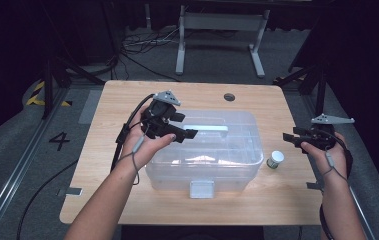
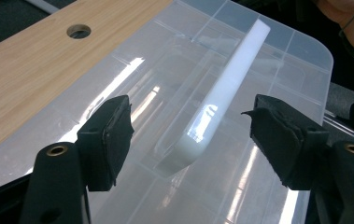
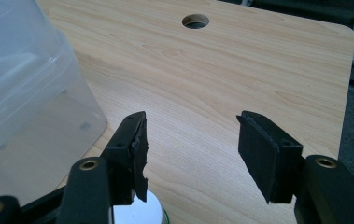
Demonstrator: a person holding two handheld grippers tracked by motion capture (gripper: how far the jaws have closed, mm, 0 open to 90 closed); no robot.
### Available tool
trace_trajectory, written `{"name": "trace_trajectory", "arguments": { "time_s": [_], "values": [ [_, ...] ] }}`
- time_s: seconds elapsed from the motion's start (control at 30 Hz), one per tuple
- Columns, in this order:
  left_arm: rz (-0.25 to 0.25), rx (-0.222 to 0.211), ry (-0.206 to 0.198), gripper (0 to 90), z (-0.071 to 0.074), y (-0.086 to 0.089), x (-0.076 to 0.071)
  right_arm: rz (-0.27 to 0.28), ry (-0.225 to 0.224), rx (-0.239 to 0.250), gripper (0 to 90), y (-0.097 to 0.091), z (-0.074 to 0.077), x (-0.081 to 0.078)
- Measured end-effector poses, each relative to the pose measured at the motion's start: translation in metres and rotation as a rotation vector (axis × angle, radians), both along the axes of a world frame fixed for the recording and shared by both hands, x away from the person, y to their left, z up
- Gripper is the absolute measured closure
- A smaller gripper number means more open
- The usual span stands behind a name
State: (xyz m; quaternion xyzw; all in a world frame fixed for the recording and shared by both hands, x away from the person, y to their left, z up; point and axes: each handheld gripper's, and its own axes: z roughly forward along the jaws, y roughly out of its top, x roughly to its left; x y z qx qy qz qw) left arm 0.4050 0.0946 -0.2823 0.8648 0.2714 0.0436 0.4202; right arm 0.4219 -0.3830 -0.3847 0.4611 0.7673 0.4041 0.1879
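A clear plastic storage box (image 1: 237, 165) with a lid stands in the middle of the wooden table (image 1: 122, 100). A white handle (image 1: 207, 129) lies flat in the lid's top. My left gripper (image 1: 186, 125) hovers over the left part of the lid, open. In the left gripper view its jaws (image 2: 191, 126) stand apart on either side of the handle's (image 2: 230, 84) near end, with nothing pressed between them. My right gripper (image 1: 288, 137) is held open beyond the box's right side, jaws pointing toward the box. Just below it stands a small white jar (image 1: 275, 159), whose lid (image 3: 139, 212) shows under the open jaws (image 3: 191, 140).
A white latch (image 1: 201, 189) sits on the box's front wall. A round cable hole (image 1: 229, 96) is in the table near its far edge. The box's corner (image 3: 20, 84) lies left of my right gripper. Stands and cables are on the floor behind.
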Motion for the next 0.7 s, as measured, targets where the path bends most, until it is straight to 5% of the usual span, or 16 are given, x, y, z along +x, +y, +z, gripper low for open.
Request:
{"name": "trace_trajectory", "arguments": {
  "time_s": [0.4,0.7],
  "values": [
    [0.005,0.106,0.027,44.0,-0.019,-0.012,0.005,0.012,-0.001,-0.003,43.2,0.003,0.0,0.0],
    [0.005,0.097,-0.061,60.9,-0.02,-0.015,-0.001,0.016,-0.007,-0.002,43.1,0.004,0.001,-0.001]
  ]
}}
